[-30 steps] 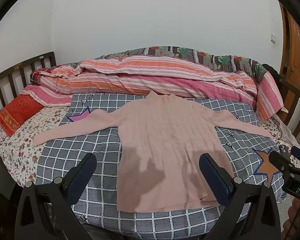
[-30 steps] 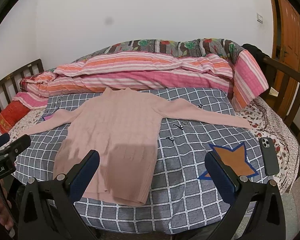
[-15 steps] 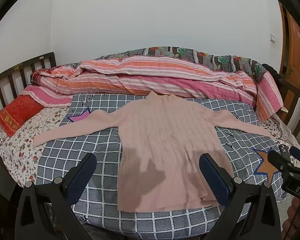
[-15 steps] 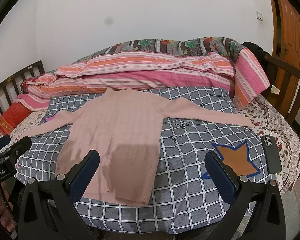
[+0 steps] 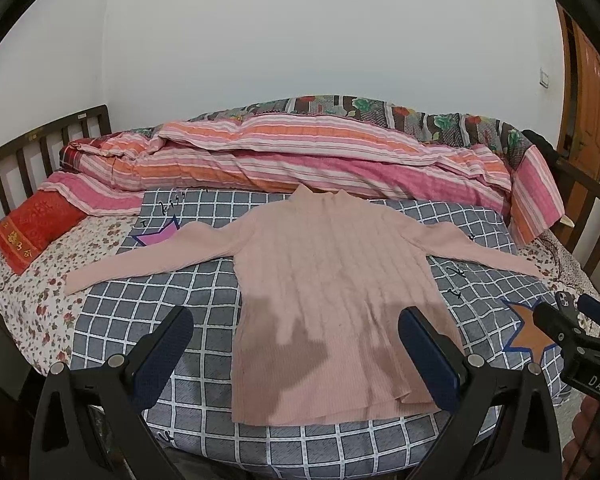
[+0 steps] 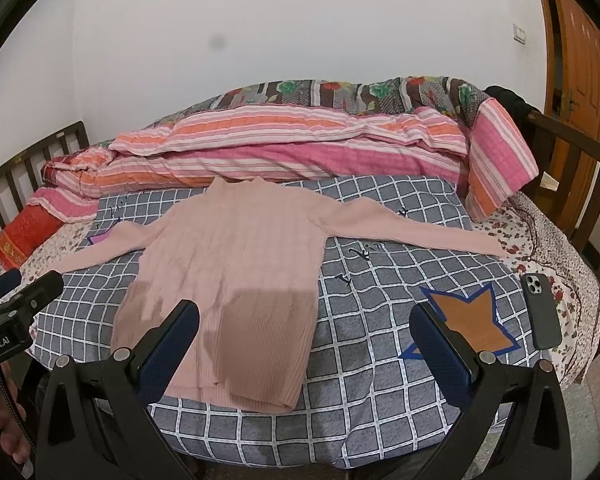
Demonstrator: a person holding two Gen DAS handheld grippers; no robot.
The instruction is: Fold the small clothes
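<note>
While both grippers hang short of the bed's near edge, we see almost nothing changed over the last second: the views sit a touch differently, the pink sweater (image 5: 332, 292) has not moved, so EARLIER frames and now match. No fold started.

Left gripper (image 5: 296, 354): jaws spread wide, nothing between them, above the sweater's hem. Right gripper (image 6: 306, 354): same, wide apart and empty, framing the hem's right corner and bare blanket.

Sweater lies flat, front up, collar toward the striped quilt (image 5: 300, 156), on the grey checked blanket (image 5: 148, 292). Both sleeves stretched straight out; left sleeve (image 5: 148, 258) tip runs off onto the floral sheet (image 5: 40, 280), right sleeve (image 6: 412, 232) tip does the same on the other side. Hem is near the blanket's front edge.

Our read: we're at the approach stage, task at zero. Likely first move is a sleeve folded in over the torso, one gripper per side. Knit looks soft and ribbed, so we expect it to drape and stretch if dragged; pinch only the top layer's cuff, not the blanket.

Phone (image 6: 542, 310) lies on the sheet at the right, just beside the orange star patch (image 6: 468, 316), well apart from the sweater body.
</note>
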